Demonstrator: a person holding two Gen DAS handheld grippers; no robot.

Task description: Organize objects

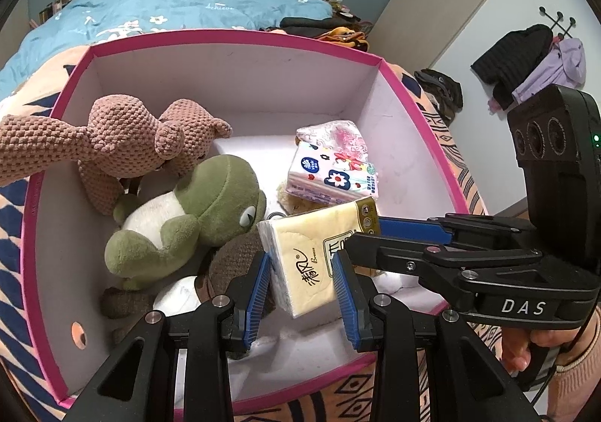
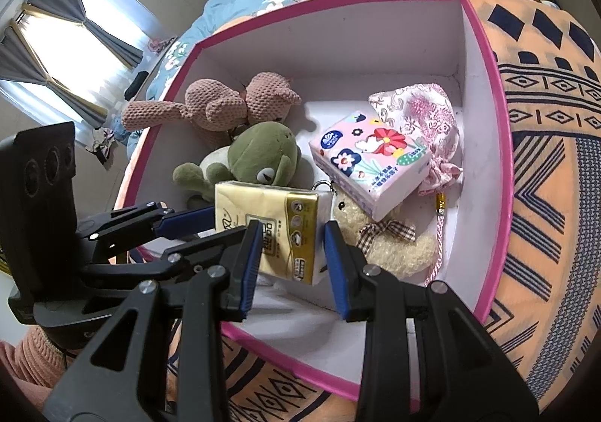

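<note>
Yellow tissue pack is hanging over the pink box, pinched between both tools: left tool and right tool are squeezing it. Next probably calls for lowering and letting go.

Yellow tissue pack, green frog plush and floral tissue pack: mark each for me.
yellow tissue pack [image 2: 263, 219]: right wrist view, on its front face.
green frog plush [image 1: 221, 185]: left wrist view, on its head.
floral tissue pack [image 2: 370, 159]: right wrist view, on its printed top.
</note>
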